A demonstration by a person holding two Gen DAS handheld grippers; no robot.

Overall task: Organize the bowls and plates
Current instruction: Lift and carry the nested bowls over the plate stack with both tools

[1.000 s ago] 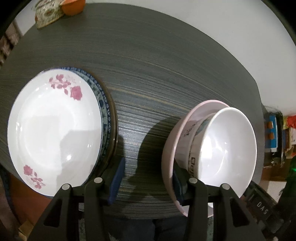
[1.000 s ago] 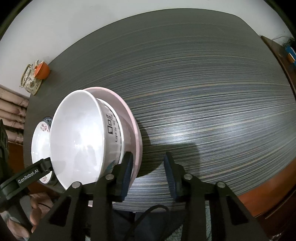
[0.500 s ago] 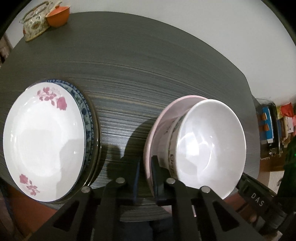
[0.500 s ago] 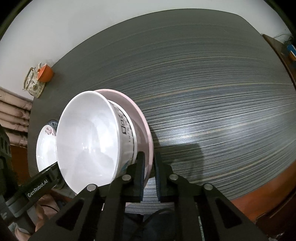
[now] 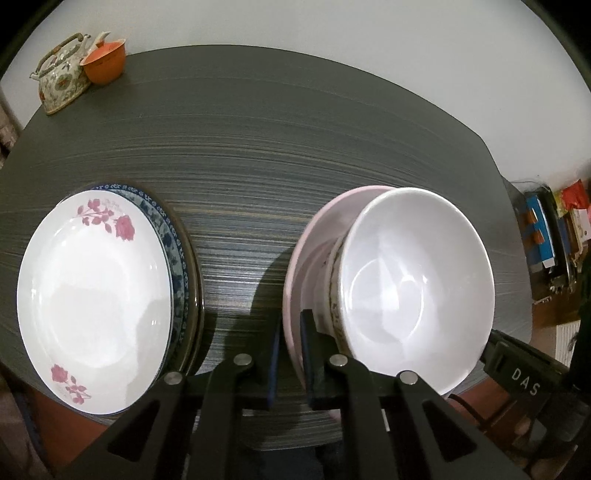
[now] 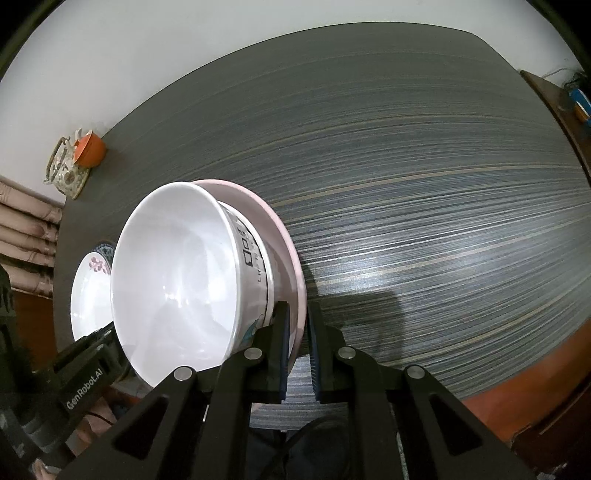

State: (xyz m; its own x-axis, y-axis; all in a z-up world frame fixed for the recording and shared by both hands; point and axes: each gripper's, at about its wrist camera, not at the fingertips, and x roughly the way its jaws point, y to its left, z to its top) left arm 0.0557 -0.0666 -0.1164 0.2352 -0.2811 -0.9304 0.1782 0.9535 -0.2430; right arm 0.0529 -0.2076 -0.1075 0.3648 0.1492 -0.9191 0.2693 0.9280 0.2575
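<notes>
I am working in a home, at what looks like a dining spot. My dark wood-grain desk [image 5: 295, 155] stands against a plain pale wall [image 5: 332, 29] and carries household crockery: a flowered teapot [image 5: 61, 79] with an orange cup [image 5: 105, 64] beside it, rose-patterned plates [image 5: 96, 299] and a white bowl [image 5: 413, 288]. Curtain folds [image 6: 26, 236] hang at one side.

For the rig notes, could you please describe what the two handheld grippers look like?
Both are matte black plastic with angular cut-out finger arms and round silver pins. The left gripper and right gripper carry dark blue pads. White lettering reads "GenRobot.AI" on the left body and "DAS" on the right. A black cable runs below the right gripper.
</notes>
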